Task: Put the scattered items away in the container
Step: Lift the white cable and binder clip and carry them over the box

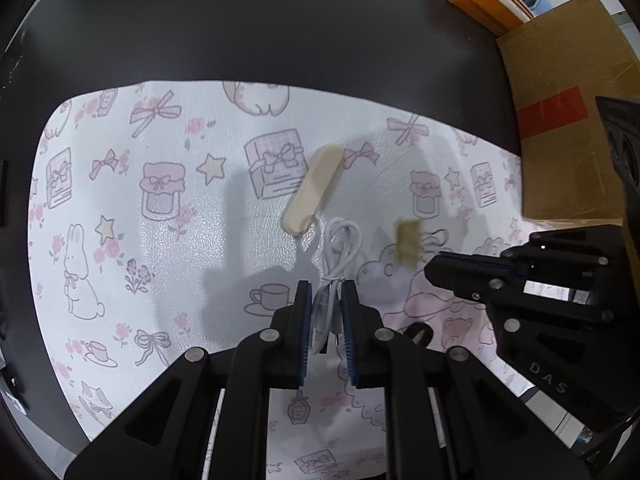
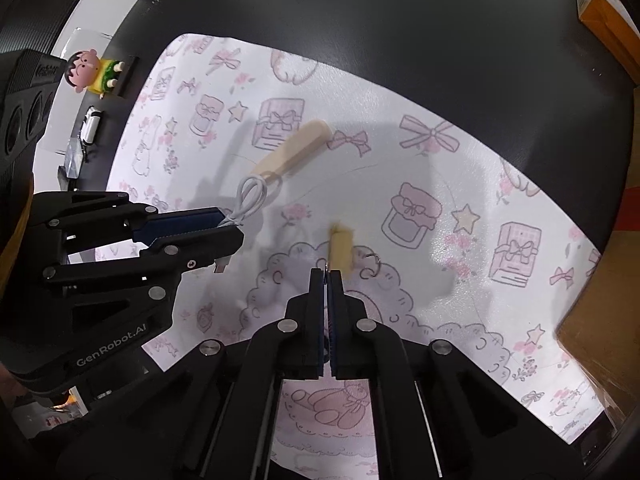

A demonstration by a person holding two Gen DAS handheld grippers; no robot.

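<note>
My left gripper (image 1: 326, 286) is shut on a coiled white USB cable (image 1: 340, 248), lifted just above the patterned mat (image 1: 160, 240); in the right wrist view the left gripper (image 2: 236, 228) holds the cable (image 2: 252, 200) at left. A cream oblong case (image 1: 314, 188) lies on the mat beyond the cable. My right gripper (image 2: 326, 274) is shut, apparently on the chain of a small tan keychain (image 2: 340, 246), which is blurred, with its metal ring (image 2: 370, 264) beside it. The cardboard box (image 1: 568, 140) stands at the right.
The mat lies on a black table (image 1: 280, 40). An orange carton (image 1: 480, 0) sits at the far right corner. A cartoon figurine (image 2: 90, 72) and a black speaker (image 2: 24, 112) stand off the table's left side. The box's edge (image 2: 592, 340) is close on the right.
</note>
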